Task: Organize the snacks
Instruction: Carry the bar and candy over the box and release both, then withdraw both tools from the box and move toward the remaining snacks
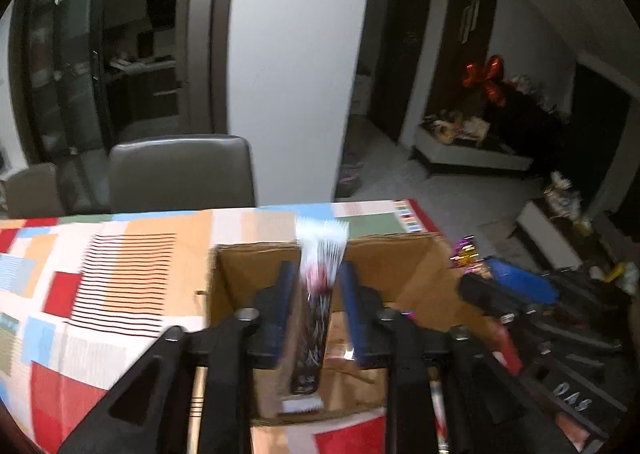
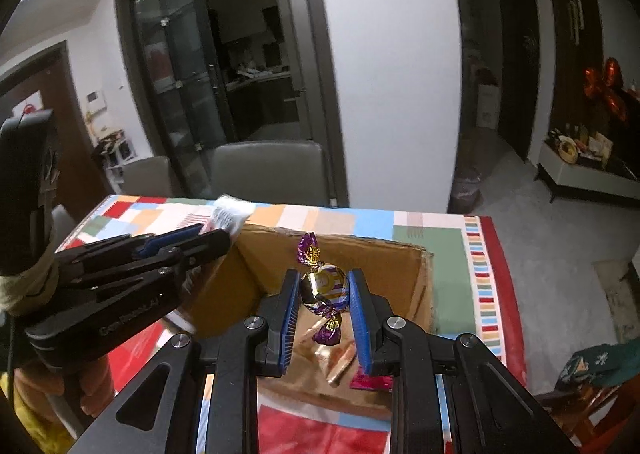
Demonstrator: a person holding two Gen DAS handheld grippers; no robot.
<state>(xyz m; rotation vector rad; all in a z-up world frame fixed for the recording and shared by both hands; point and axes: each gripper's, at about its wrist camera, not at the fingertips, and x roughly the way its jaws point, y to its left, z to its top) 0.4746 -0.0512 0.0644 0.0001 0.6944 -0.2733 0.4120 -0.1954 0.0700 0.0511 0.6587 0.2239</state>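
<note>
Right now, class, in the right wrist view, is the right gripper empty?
No: the right gripper is shut on a gold and purple wrapped candy, held above the open cardboard box.

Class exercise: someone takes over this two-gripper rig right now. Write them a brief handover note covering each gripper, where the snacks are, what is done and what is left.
Left gripper: shut on a long dark snack packet, white-ended, above the cardboard box.
Right gripper: shut on a purple-and-gold wrapped candy, also over the box.
Box sits on the patchwork tablecloth; some wrappers already lie inside.
Done: both items picked up and brought over.
Left: release each into the box.
</note>
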